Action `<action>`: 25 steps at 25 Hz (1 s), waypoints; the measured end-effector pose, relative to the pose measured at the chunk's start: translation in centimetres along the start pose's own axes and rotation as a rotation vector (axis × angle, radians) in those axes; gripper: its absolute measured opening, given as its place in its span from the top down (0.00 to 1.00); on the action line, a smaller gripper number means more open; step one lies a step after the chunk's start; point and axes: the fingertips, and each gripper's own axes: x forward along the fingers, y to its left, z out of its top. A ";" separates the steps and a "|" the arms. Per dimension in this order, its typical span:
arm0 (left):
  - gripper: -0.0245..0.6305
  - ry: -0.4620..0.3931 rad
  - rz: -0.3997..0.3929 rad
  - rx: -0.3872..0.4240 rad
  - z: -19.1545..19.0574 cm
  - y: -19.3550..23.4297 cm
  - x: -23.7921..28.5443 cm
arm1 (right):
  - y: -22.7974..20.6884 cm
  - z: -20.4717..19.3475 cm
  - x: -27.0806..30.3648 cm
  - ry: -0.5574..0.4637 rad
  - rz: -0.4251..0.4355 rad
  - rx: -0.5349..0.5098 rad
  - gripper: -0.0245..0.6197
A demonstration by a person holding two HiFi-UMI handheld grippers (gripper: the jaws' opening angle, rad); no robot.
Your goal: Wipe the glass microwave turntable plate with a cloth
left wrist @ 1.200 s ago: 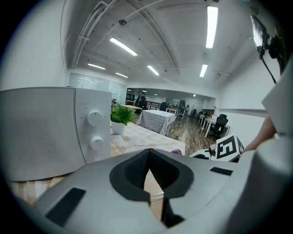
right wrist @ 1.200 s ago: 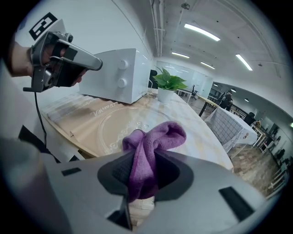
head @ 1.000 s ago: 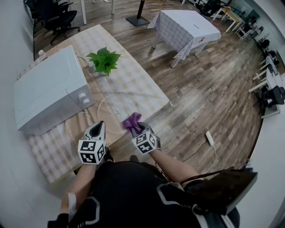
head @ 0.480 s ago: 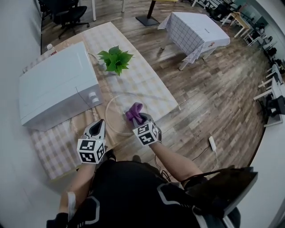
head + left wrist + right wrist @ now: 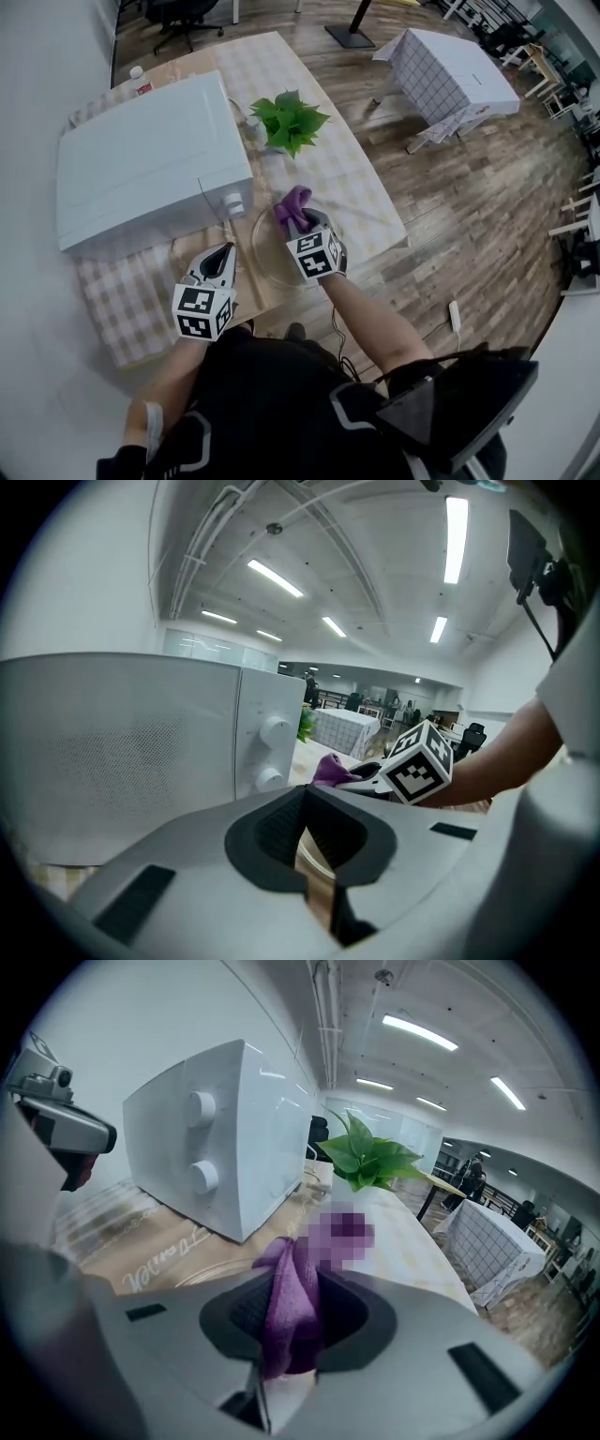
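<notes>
Over table (image 5: 367,199), right gripper (image 5: 302,218) clamps cloth (image 5: 292,203), apparently touching plate (image 5: 266,259).

This is a large open office room. The wood-plank floor (image 5: 469,187) carries rolling office chairs (image 5: 183,11) at the far end and rows of desks (image 5: 583,223) on the right side, and long strip lights (image 5: 457,527) and bare pipes (image 5: 216,527) run over the ceiling. A white microwave (image 5: 141,164) and a potted plant (image 5: 291,120) stand on a table with a checked cloth (image 5: 366,192), like a small kitchen corner set up inside the office.
</notes>
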 end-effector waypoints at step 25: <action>0.96 0.019 -0.037 0.001 -0.5 0.1 0.5 | 2.3 -3.0 1.0 0.061 0.001 -0.011 0.81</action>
